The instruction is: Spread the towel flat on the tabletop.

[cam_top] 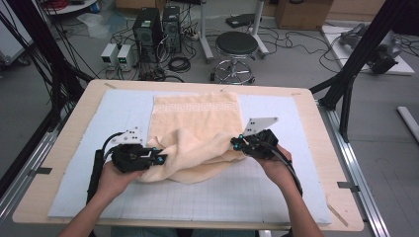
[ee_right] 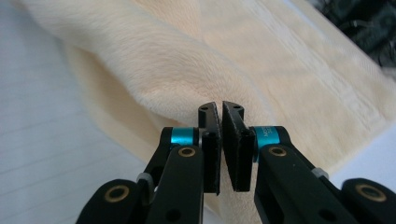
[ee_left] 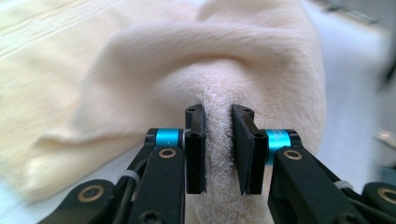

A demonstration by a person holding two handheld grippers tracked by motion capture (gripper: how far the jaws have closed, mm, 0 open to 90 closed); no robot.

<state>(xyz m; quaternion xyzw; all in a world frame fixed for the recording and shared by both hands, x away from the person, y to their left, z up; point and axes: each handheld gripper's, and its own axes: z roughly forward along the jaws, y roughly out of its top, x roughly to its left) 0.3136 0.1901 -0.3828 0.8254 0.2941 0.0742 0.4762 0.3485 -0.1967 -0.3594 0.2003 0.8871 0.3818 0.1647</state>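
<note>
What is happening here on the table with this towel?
A person holds a claw in each hand and is folding a cream towel that lies on a pale blue mat on the table. The left claw is shut on a thick bunch of the towel, and the right claw pinches a thinner edge. The near part of the towel is gathered up between them, while the far part lies flat.

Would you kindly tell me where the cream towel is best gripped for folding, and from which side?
Grip the towel at its two near corners, from the person's side: the far end lies flat, the near edge is bunched and raised. The left gripper and right gripper already pinch it there.
</note>
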